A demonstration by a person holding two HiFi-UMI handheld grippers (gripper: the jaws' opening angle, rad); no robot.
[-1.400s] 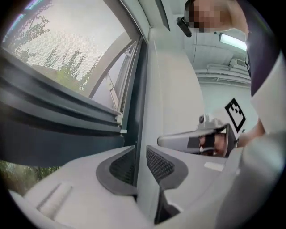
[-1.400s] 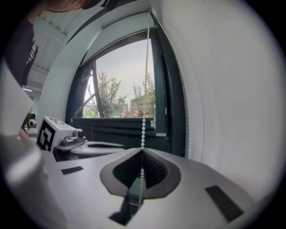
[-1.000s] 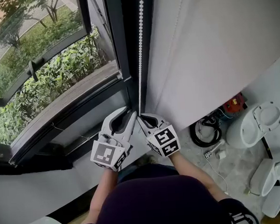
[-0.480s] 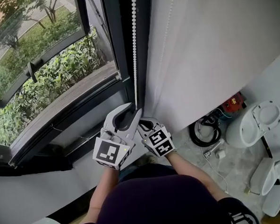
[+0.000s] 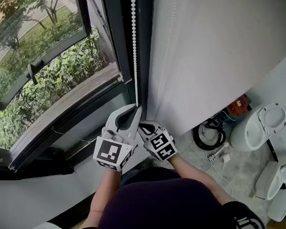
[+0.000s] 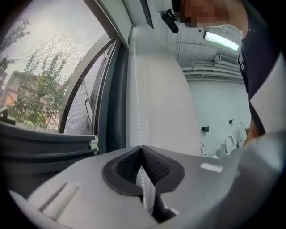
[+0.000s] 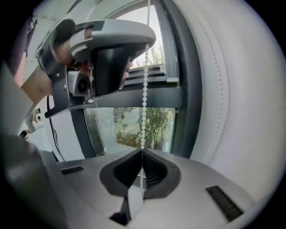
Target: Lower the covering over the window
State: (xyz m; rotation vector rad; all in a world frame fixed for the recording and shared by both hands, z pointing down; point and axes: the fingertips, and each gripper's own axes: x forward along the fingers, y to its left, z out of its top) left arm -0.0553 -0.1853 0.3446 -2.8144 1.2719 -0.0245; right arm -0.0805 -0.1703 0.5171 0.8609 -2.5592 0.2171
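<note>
left hand-held gripper (image 5: 136,107) closed, now clamping chain (image 5: 134,44)

I see the white beaded pull chain (image 5: 134,49) hanging with the dark-framed glass window (image 5: 48,69) to its left, the white fabric roller blind (image 5: 211,49) to its right, and, low on it, my left gripper (image 5: 137,108) clamped just above my right gripper (image 5: 141,124).

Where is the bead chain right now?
In the head view the bead chain hangs mid-picture, between the window frame and the blind. The left gripper and, below it, the right gripper pinch its lower end.
</note>
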